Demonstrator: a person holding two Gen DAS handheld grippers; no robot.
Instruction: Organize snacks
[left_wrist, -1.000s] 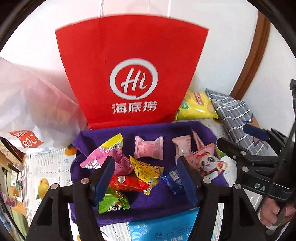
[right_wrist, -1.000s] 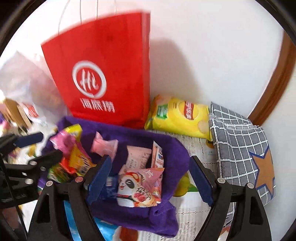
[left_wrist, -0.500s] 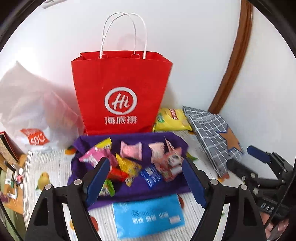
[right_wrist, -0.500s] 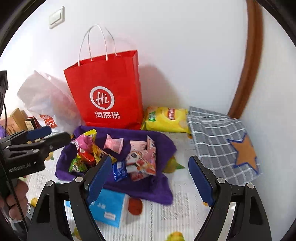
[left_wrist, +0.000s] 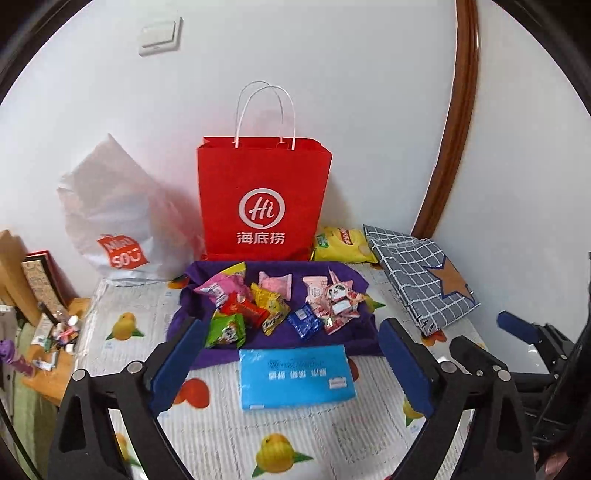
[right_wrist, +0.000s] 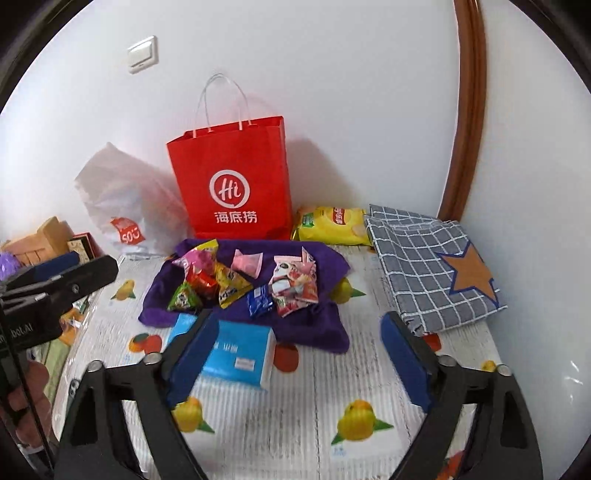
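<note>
A loose heap of small snack packets (left_wrist: 280, 310) is spread on a purple cloth (left_wrist: 354, 336) on the fruit-printed table cover (left_wrist: 303, 435). Two clusters are seen: green, red, yellow and pink packets to the left, and a blue packet (right_wrist: 259, 302) with panda-printed packets (right_wrist: 295, 288) to the right; a pink packet (left_wrist: 275, 283) lies apart at the back. A red paper bag (left_wrist: 262, 199) stands upright just behind the cloth with its mouth open at the top; what it holds cannot be seen. A yellow crisp bag (right_wrist: 332, 225) lies beside it, against the wall. A blue tissue pack (left_wrist: 295, 373) lies at the near edge of the cloth.

The left gripper (left_wrist: 291, 365) is spread wide and empty, held back above the tissue pack. The right gripper (right_wrist: 299, 350) is likewise released, with nothing between its fingers, well short of the heap.

Whether sorting is under way or already concluded cannot be settled: packets lying grouped on the cloth fit either. If a packet is to be taken, one at the edge of a cluster should be chosen. The fingers should be closed across a crimped end or the flat faces, since foil slips and overlapping neighbours are easily dragged. The cloth should not be pinched.
</note>
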